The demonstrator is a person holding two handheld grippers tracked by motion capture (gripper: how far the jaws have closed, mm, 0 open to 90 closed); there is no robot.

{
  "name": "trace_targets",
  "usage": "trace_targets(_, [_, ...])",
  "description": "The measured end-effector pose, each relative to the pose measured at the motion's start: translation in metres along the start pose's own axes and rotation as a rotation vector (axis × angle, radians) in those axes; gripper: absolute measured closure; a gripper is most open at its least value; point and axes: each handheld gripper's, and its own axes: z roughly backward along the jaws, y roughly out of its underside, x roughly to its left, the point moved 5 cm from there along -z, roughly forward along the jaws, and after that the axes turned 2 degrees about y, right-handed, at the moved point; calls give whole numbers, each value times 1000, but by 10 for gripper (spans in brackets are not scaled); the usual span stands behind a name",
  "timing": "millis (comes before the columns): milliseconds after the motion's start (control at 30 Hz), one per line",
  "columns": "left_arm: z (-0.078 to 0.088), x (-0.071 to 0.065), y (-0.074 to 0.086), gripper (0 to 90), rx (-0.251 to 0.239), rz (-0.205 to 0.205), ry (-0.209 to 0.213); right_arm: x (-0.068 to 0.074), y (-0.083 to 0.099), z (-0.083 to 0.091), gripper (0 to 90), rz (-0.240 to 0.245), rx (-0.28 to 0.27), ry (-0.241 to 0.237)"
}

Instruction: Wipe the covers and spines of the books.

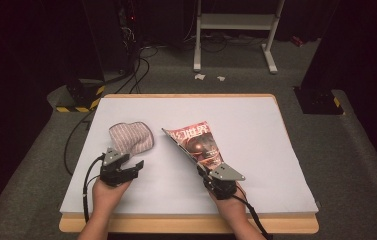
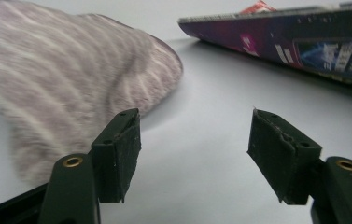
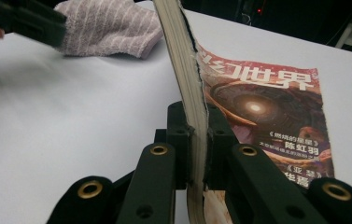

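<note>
A striped grey-pink cloth (image 1: pixel 131 136) (image 2: pixel 71 79) (image 3: pixel 108 28) lies bunched on the white table (image 1: pixel 266 125), left of centre. My left gripper (image 1: pixel 137 166) (image 2: pixel 194 140) stands open just in front of the cloth, with nothing between its jaws. A magazine with a red cover (image 1: pixel 198 142) (image 2: pixel 295 42) (image 3: pixel 267 107) rests near the middle, its left edge raised off the table. My right gripper (image 1: pixel 205 172) (image 3: pixel 197 135) is shut on that raised edge at the near corner. The left gripper (image 3: pixel 24 21) also appears blurred at the top left of the right gripper view.
The table's wooden front edge (image 1: pixel 186 223) runs just under the person's wrists. Bare white surface stretches to the right of the magazine and between the two hands. Behind the table stand a white frame (image 1: pixel 236 22) and cables (image 1: pixel 126 75) on the dark floor.
</note>
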Motion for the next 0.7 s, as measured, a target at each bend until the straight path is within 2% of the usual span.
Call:
trace_targets(100, [-5, -1, 3, 366, 3, 11, 22, -1, -3, 2, 841, -1, -12, 11])
trace_targets(267, [-8, -1, 7, 396, 5, -9, 38, -4, -10, 4, 843, 15, -30, 19])
trace_targets(367, [-10, 1, 9, 388, 12, -2, 49, -7, -18, 6, 843, 10, -43, 27])
trace_targets(500, [-8, 2, 7, 389, -12, -22, 30, -14, -31, 10, 844, -3, -68, 50])
trace_targets(567, [-6, 3, 6, 392, -24, -18, 30, -18, -38, 11, 845, 8, -75, 64])
trace_targets(700, [-6, 3, 7, 392, -13, -16, 40, -24, -53, 16, 845, 6, -105, 93])
